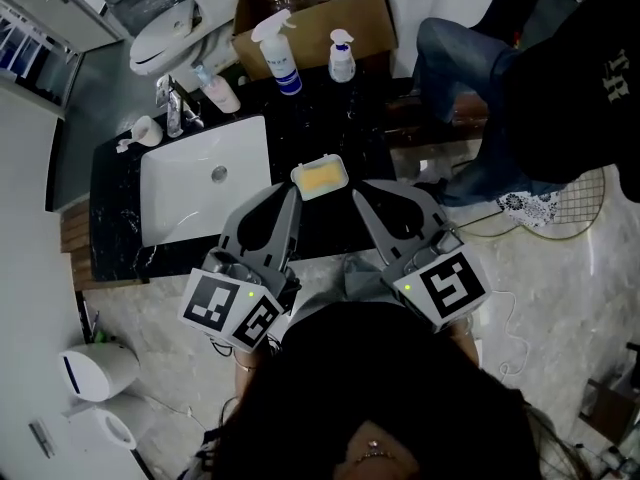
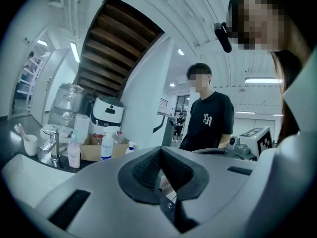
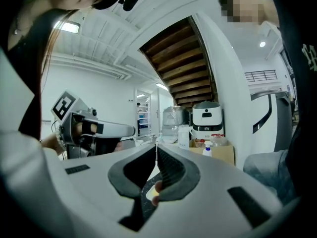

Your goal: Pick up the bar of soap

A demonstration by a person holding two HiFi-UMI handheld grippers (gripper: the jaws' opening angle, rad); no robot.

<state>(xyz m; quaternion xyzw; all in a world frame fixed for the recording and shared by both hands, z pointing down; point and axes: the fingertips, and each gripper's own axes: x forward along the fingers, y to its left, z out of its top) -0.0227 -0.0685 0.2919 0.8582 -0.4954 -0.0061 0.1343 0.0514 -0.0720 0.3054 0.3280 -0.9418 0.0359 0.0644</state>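
A yellow bar of soap [image 1: 321, 177] lies in a white dish [image 1: 339, 167] on the black counter [image 1: 330, 128], just right of the sink. My left gripper [image 1: 293, 195] hangs at the counter's front edge, its tip just left of and nearer than the dish, jaws together and empty. My right gripper [image 1: 357, 197] mirrors it on the dish's right side, also shut and empty. In the left gripper view the gripper [image 2: 159, 150] shows its pads meeting in a point. The right gripper view shows the same for that gripper [image 3: 156, 150]. Neither touches the soap.
A white sink [image 1: 190, 203] with a faucet [image 1: 172, 106] fills the counter's left. At the back stand a pink bottle [image 1: 219, 92], a spray bottle [image 1: 280, 58], a pump bottle [image 1: 342, 58] and a cardboard box [image 1: 300, 8]. A person [image 1: 530, 88] stands at right.
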